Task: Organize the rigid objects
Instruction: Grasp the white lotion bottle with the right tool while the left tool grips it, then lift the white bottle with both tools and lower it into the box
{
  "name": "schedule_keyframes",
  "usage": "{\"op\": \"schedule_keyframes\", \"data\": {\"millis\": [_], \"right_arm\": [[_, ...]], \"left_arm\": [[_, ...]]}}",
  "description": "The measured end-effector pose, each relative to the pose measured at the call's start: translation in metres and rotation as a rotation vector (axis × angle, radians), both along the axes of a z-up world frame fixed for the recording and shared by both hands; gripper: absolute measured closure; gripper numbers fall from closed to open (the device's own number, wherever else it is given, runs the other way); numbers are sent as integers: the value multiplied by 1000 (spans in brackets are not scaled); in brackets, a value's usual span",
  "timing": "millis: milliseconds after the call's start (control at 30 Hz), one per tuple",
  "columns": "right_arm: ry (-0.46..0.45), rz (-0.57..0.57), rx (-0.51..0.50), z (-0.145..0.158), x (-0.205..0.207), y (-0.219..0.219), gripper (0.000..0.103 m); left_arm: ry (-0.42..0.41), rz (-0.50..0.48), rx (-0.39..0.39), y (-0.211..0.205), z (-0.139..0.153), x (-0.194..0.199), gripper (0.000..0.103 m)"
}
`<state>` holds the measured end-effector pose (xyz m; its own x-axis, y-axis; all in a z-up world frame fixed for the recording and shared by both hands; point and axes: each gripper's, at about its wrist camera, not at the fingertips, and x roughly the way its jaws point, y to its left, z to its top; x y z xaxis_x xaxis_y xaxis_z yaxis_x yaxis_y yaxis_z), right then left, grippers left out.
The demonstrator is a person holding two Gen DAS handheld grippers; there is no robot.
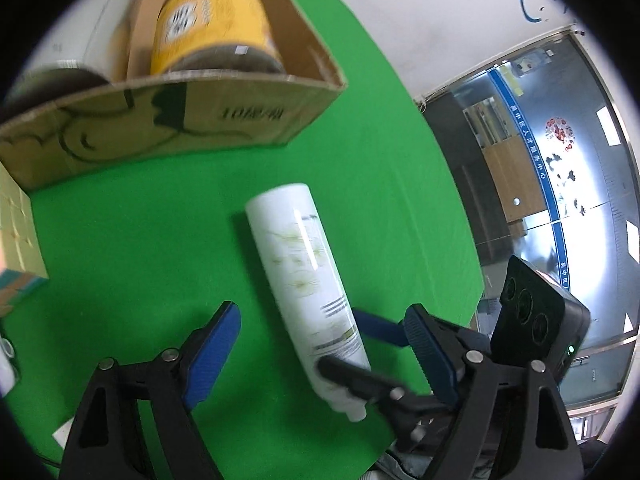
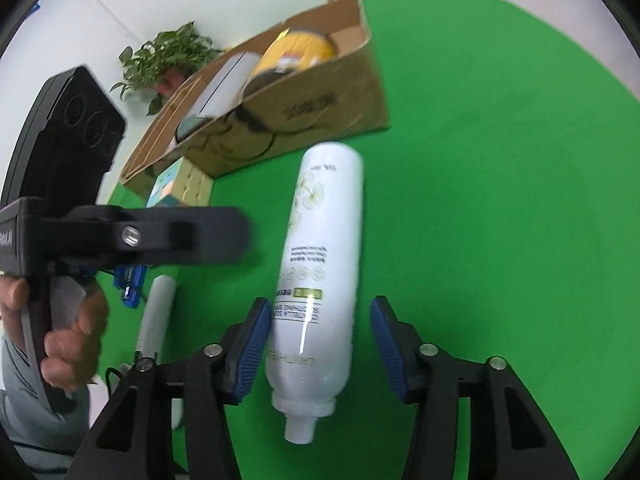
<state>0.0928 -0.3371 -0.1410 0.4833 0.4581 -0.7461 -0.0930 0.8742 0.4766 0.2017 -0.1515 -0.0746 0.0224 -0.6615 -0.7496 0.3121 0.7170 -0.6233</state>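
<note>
Surface: green cloth (image 2: pixel 500 160)
Wall: white (image 1: pixel 420 20)
Corner: potted plant (image 2: pixel 168 56)
Side: glass partition (image 1: pixel 560 200), possibly office beyond

The white bottle (image 1: pixel 304 280) has its neck end partly covered in the left wrist view by a dark finger of the right gripper (image 1: pixel 360 354); its label print is too smeared to read. In the cardboard box (image 2: pixel 320 120) at the far left, the near wall hides the lower part of the yellow can (image 1: pixel 212 20) and the grey-white container (image 1: pixel 76 32) beside it, which the picture's rim also crops. A patterned small box (image 1: pixel 18 232) is cut off at the left edge. The hand (image 2: pixel 68 332) on the left gripper's handle is cropped too
</note>
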Motion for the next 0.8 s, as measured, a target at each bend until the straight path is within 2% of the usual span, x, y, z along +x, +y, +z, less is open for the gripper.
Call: {"op": "schedule_keyframes", "data": {"millis": [67, 233, 433, 533, 633, 800], "right_arm": [[4, 12, -20, -2, -1, 13, 59], [24, 19, -27, -3, 4, 33, 60], [16, 5, -39, -1, 6, 33, 61], [-36, 0, -59, 14, 0, 28, 61], [-102, -12, -61, 39, 6, 25, 61], [-244, -21, -129, 98, 25, 18, 61]], "left_arm": [[22, 2, 23, -1, -5, 0, 35], [58, 12, 41, 5, -15, -2, 56], [21, 35, 30, 7, -10, -8, 57], [-28, 43, 17, 9, 5, -5, 58], [-128, 55, 7, 7, 38, -1, 58], [-279, 50, 15, 8, 91, 24, 60]]}}
